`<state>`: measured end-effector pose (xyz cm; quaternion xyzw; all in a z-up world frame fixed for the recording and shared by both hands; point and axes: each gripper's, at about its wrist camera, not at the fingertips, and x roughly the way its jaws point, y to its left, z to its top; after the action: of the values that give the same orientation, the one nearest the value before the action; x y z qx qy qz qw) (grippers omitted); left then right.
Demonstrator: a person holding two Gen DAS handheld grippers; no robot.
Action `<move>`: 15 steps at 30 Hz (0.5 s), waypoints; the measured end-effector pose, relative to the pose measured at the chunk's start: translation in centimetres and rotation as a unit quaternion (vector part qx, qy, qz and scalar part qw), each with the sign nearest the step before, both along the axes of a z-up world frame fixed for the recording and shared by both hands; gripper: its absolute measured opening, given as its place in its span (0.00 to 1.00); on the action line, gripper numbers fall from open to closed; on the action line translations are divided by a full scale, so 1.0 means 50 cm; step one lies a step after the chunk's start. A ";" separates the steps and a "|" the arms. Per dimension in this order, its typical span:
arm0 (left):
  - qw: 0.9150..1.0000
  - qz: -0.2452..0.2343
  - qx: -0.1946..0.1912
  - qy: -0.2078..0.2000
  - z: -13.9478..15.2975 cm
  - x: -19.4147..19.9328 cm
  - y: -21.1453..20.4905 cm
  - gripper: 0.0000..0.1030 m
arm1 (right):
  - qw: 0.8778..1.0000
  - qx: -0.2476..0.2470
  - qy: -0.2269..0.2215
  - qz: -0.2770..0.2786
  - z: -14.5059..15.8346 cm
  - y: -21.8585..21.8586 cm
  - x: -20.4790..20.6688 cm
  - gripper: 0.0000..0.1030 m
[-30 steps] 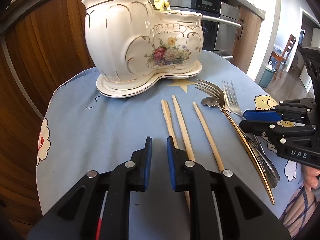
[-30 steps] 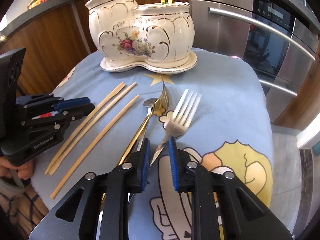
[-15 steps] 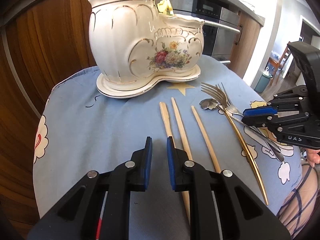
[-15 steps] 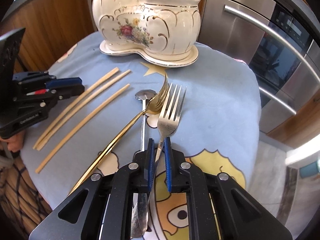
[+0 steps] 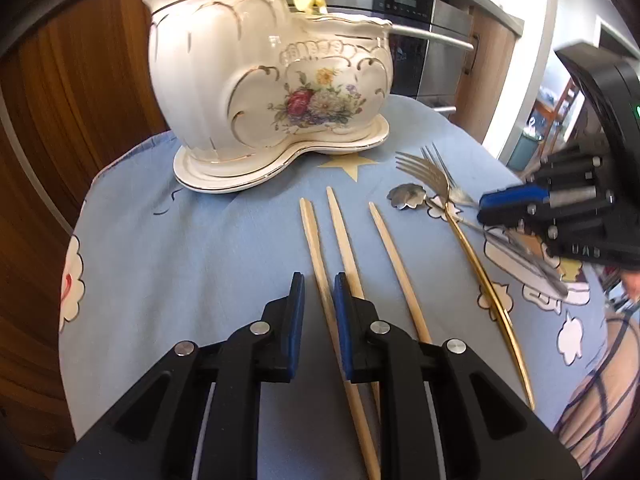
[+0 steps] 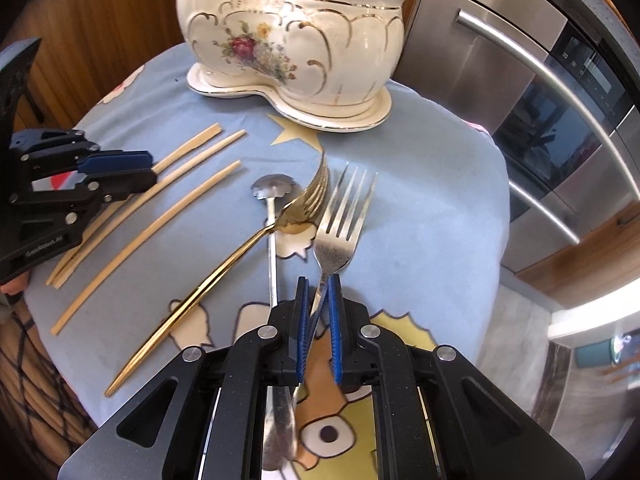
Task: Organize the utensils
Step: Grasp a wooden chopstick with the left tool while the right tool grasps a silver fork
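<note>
A white floral ceramic utensil holder [image 5: 264,80] [image 6: 296,28] stands on its saucer at the back of the blue cloth. Three wooden chopsticks [image 5: 344,248] [image 6: 160,200] lie side by side. A gold fork [image 6: 256,236], a small flower-bowl spoon [image 6: 272,192] and a silver fork [image 6: 340,224] lie to their right. My left gripper [image 5: 318,292] is open, its jaws straddling the leftmost chopstick [image 5: 316,248] just above the cloth. My right gripper [image 6: 318,296] is shut on the silver fork's handle and shows in the left wrist view [image 5: 516,208].
Wooden cabinets [image 5: 80,80] stand behind and left of the round table. A steel oven [image 6: 540,100] stands to the right. The table edge [image 6: 496,208] drops off close to the right of the forks.
My right gripper closed on the silver fork's handle and lifted it slightly. My left gripper moved right and forward, now straddling the leftmost chopstick.
</note>
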<state>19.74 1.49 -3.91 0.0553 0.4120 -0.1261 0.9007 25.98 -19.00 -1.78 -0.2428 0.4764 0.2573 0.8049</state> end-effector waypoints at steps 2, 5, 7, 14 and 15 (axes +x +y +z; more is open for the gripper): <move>1.000 -0.002 0.006 -0.001 0.000 -0.002 -0.001 0.14 | 1.000 0.002 0.007 -0.007 0.001 -0.001 0.014 0.08; 1.000 -0.001 0.008 -0.001 0.002 0.000 0.001 0.12 | 1.000 0.006 0.014 -0.018 0.002 -0.007 0.037 0.07; 1.000 0.001 0.012 -0.001 0.001 0.000 0.006 0.12 | 0.999 0.010 0.031 -0.021 0.001 -0.010 0.048 0.07; 1.000 -0.013 0.019 0.013 0.006 -0.004 0.021 0.12 | 0.995 0.004 0.093 -0.019 0.002 -0.020 0.071 0.09; 1.000 -0.015 0.018 0.018 0.007 -0.003 0.024 0.12 | 0.994 0.003 0.103 -0.021 0.003 -0.022 0.076 0.09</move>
<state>19.59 2.68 -3.57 0.0755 0.4291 -0.1326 0.8903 29.78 -20.09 -1.64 -0.2024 0.5610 0.2657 0.7574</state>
